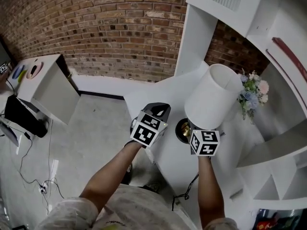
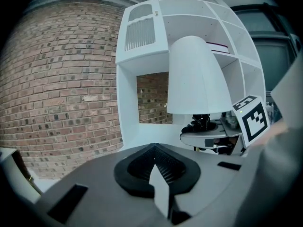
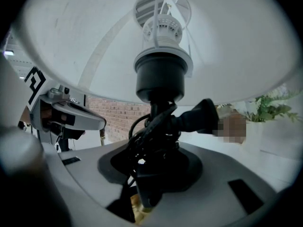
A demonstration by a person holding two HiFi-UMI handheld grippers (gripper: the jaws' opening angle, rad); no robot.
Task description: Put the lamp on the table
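Observation:
The lamp has a wide white shade and a black and gold base low over the white table; I cannot tell whether the base touches it. My right gripper is shut on the lamp's stem under the shade. In the right gripper view the black socket, stem and bundled cord sit between the jaws of the right gripper. My left gripper hovers just left of the base, shut with nothing in it. The left gripper view shows the shade ahead and the left gripper below.
A vase of flowers stands right behind the shade. A white shelf unit rises along the table's right side. The lamp's cord hangs off the table's near edge. A white cabinet and floor cables lie to the left.

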